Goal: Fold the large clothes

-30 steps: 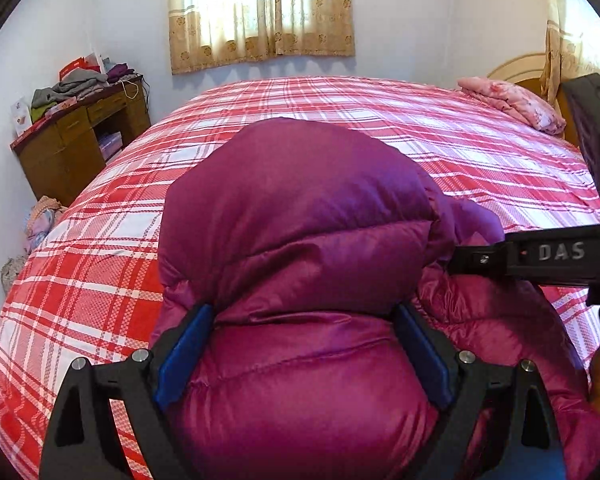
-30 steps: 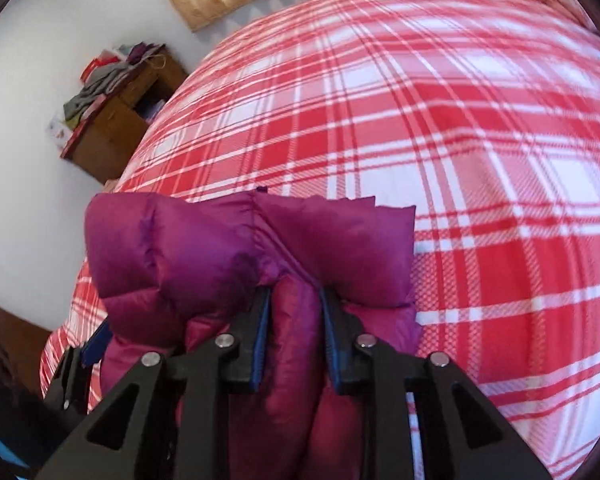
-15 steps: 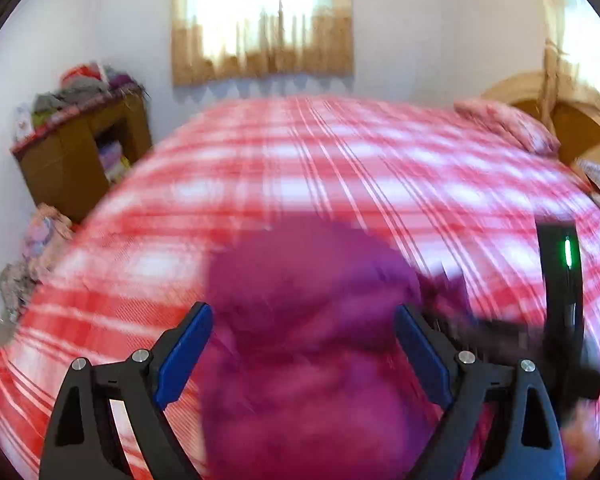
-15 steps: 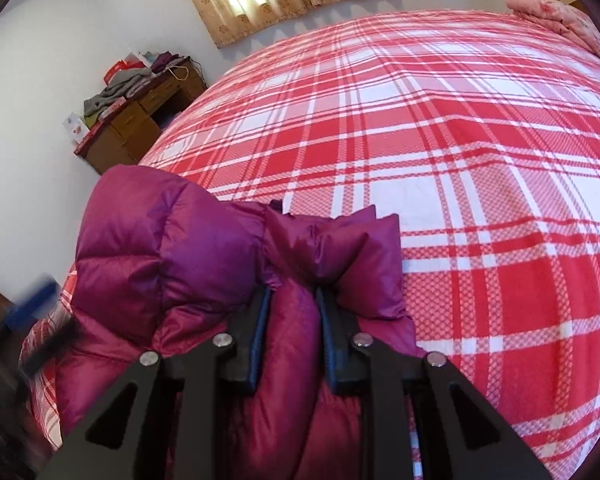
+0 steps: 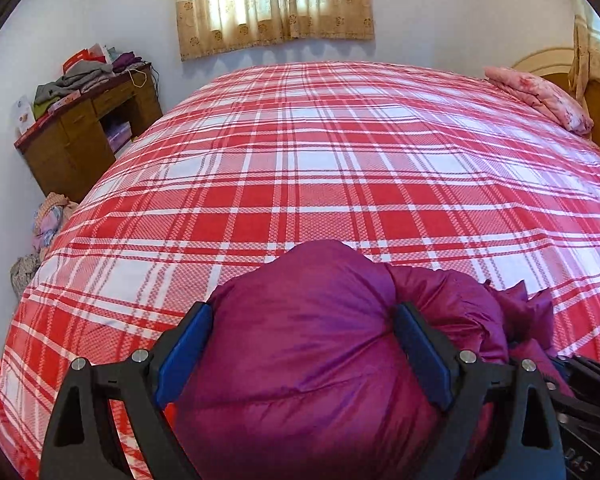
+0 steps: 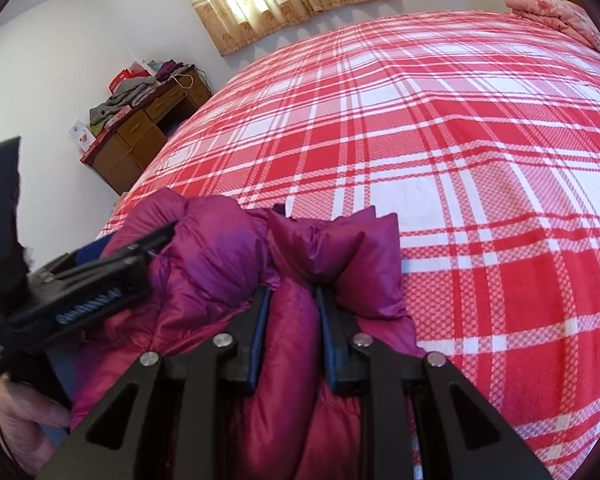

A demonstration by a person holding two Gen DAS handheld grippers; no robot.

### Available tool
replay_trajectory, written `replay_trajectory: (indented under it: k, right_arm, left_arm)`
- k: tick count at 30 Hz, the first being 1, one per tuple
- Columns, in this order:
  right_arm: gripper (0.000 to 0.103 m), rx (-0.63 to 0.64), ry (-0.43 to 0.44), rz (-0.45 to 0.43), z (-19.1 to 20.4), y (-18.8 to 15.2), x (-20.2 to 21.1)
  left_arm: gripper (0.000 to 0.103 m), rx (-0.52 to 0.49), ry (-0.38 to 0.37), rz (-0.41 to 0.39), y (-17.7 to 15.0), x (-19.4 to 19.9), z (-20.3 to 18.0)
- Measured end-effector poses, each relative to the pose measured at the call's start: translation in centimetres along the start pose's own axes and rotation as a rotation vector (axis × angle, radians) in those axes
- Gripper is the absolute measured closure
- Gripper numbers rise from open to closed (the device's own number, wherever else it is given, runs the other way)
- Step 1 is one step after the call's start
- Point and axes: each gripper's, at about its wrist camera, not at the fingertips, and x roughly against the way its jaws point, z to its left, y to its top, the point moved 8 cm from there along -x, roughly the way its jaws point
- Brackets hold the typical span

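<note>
Magenta padded jacket (image 5: pixel 308 364) lies bunched at the near edge of the plaid bed (image 5: pixel 340 168). Our right gripper (image 6: pixel 290 320) pinches 1 thick fold; our left gripper (image 5: pixel 300 344), spread wide, hugs the bulk. We should lift both evenly.

White walls (image 5: pixel 440 20), a sunlit curtained window (image 5: pixel 272 4) — a cluttered wooden desk (image 5: pixel 84 136) beside the plaid bed (image 5: pixel 340 160).
</note>
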Motion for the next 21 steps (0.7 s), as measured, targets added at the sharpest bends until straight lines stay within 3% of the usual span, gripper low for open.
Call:
replay_trajectory:
  k: [4,10,12,16,18,21]
  right_arm:
    - [0.079,0.002,-0.009,-0.004,0.0,0.2,-0.1]
    - [0.077,0.025,-0.005,0.041,0.4,0.1,0.7]
    - [0.071,0.046,-0.014,0.046,0.7,0.2,2.8]
    - [0.071,0.088,0.029,-0.086,2.4,0.2,10.5]
    - [0.07,0.131,0.07,-0.117,4.2,-1.1,13.6]
    - [0.07,0.186,0.103,-0.103,6.4,-4.0,15.2]
  left_arm:
    - [0.008,-0.022,0.037,0.029,-0.2,-1.1,-0.3]
    - [0.008,0.0,-0.012,0.089,-0.7,0.7,0.5]
    - [0.008,0.0,-0.03,0.075,-1.1,3.3,0.9]
    - [0.008,0.024,-0.001,0.002,-2.9,8.8,2.6]
    - [0.008,0.054,-0.013,-0.002,-4.2,10.5,3.1]
    - [0.008,0.064,-0.001,0.001,-5.9,11.8,3.1]
